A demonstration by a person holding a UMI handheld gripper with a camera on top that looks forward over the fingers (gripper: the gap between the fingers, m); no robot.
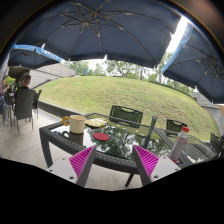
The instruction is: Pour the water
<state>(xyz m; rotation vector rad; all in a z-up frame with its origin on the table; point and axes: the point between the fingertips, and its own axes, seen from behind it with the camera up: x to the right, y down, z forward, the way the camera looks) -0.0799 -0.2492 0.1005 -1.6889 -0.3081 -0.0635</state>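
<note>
Bottle (179, 146) beyond right finger, jaws wide apart, empty

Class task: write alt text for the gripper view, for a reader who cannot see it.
The gripper hangs with open, empty jaws before a glass patio table bearing a cream cup and a red-capped bottle. Dark umbrellas hang overhead, with a grassy slope beyond.

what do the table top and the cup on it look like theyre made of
Table: the top looks like glass, glossy, since it mirrors the trees and sky; its frame looks like dark metal, though that is less sure. Cup: pale and matte, perhaps ceramic or plastic; too small to settle. The claw is open, short of the table, holding nothing.
</note>
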